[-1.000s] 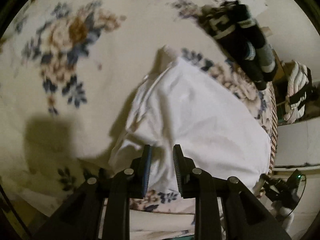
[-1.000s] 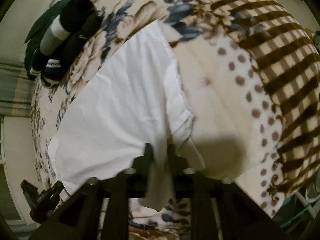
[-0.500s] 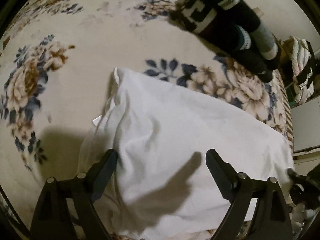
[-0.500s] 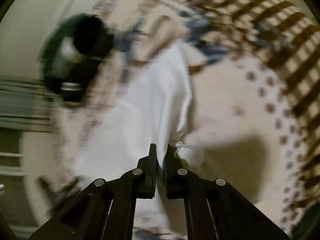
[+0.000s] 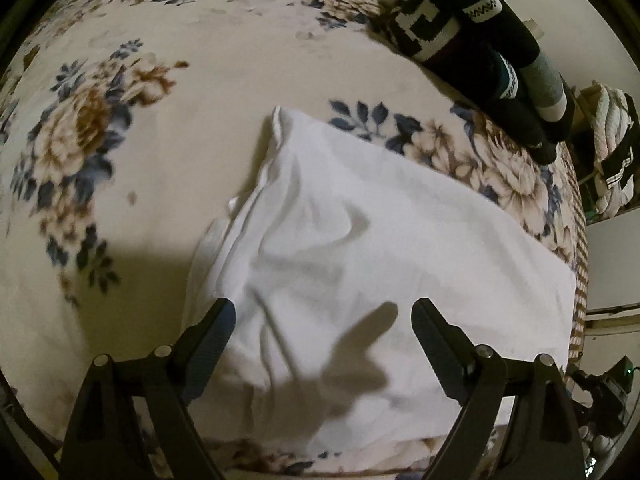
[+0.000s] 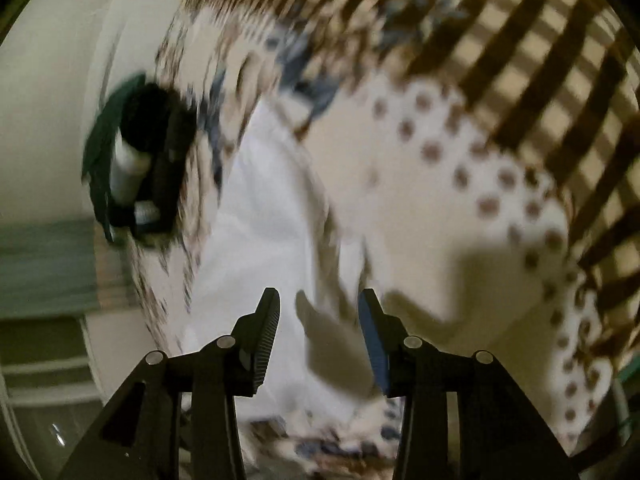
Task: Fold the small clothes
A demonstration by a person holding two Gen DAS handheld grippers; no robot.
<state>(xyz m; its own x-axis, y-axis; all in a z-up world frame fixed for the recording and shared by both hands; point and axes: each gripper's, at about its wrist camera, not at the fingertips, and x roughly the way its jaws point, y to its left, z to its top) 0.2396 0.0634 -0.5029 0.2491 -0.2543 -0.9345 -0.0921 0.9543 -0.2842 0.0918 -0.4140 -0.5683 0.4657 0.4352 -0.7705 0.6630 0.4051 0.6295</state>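
The white cotton garment (image 5: 360,248), folded over, is spread near the floral blanket's (image 5: 120,184) front edge. The left gripper (image 5: 323,312) is held wide apart above it; the right gripper (image 6: 319,306) is opening, nothing clamped. Wrinkles should be smoothed before the next fold is taken.

A cream blanket (image 5: 208,60) with blue and brown flowers covers the bed; in the right wrist view, which is blurred, its border (image 6: 520,80) shows brown checks and a band of brown dots. A pile of dark socks (image 5: 480,48) with white and grey bands lies on the blanket near its far edge, one piece bearing a black and white blocky pattern. Beyond the bed's edge a heap of white and black cloth (image 5: 612,148) sits against a pale wall (image 6: 52,100).
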